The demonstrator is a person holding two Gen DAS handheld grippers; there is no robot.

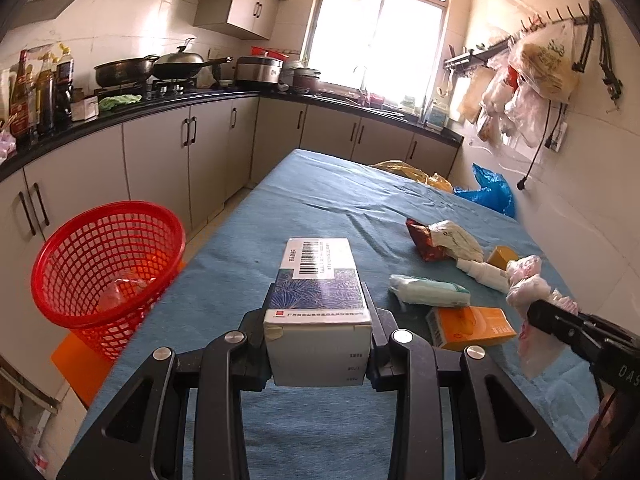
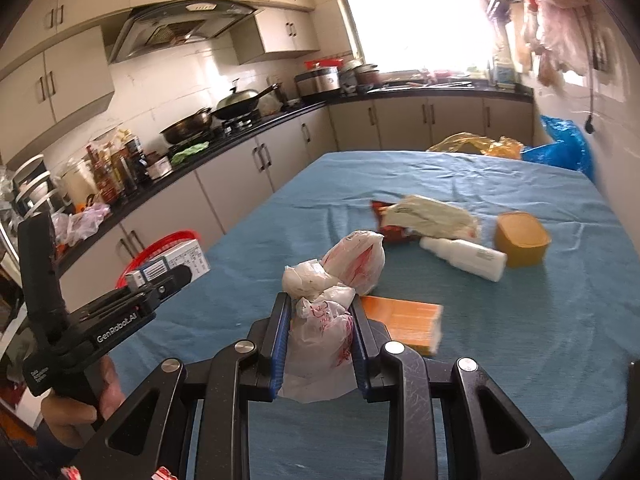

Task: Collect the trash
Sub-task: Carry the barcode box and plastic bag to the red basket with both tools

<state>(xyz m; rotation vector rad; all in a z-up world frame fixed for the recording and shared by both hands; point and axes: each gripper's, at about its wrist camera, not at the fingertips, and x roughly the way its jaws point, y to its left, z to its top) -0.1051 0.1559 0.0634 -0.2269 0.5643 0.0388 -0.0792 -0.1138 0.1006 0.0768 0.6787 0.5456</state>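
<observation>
Squarely clamped, box within left hand-held gripper, above table

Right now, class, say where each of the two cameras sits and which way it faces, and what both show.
Left wrist: behind the left gripper, facing along the blue table to the window; it clamps a box; red basket beside the table.
Right wrist: behind the right gripper, same heading; it clamps a plastic bag; a hand shows at the left edge.
Shared: orange box, white bottle.
</observation>
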